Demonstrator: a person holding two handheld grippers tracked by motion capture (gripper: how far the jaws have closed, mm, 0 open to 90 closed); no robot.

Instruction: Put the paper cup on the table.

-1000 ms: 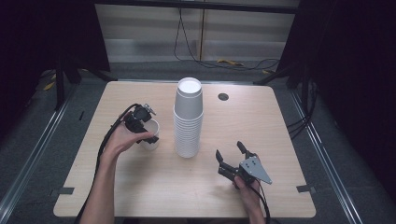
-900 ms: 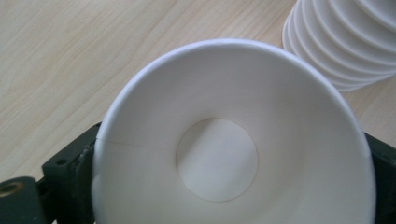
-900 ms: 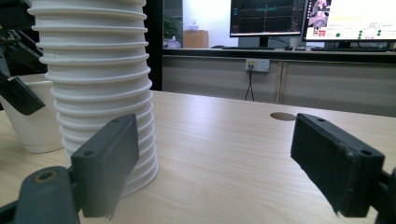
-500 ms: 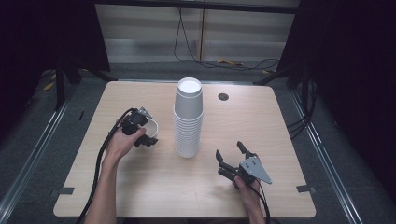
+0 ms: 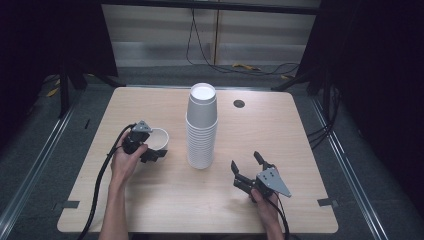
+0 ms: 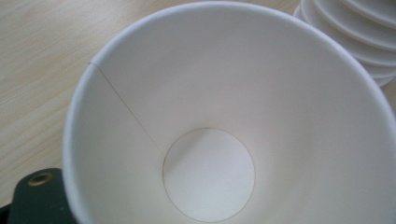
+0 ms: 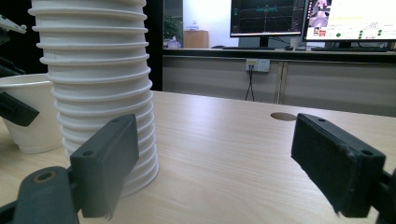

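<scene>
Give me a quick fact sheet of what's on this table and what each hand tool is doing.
Surface: wooden table
Centre: tall stack of paper cups, mouths downward
Single cup: upright, empty, left of the stack
Left gripper: at the single cup's rim, one jaw outside the wall
Right gripper: open, empty, right of the stack
Table hole: far side

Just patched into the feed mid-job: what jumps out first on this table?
The tall stack of white paper cups stands upside down at the table's middle. Left of it, the left hand-held gripper grips a single paper cup standing upright on the table, close beside the stack but apart from it. The right hand-held gripper rests open and empty near the front right.
</scene>
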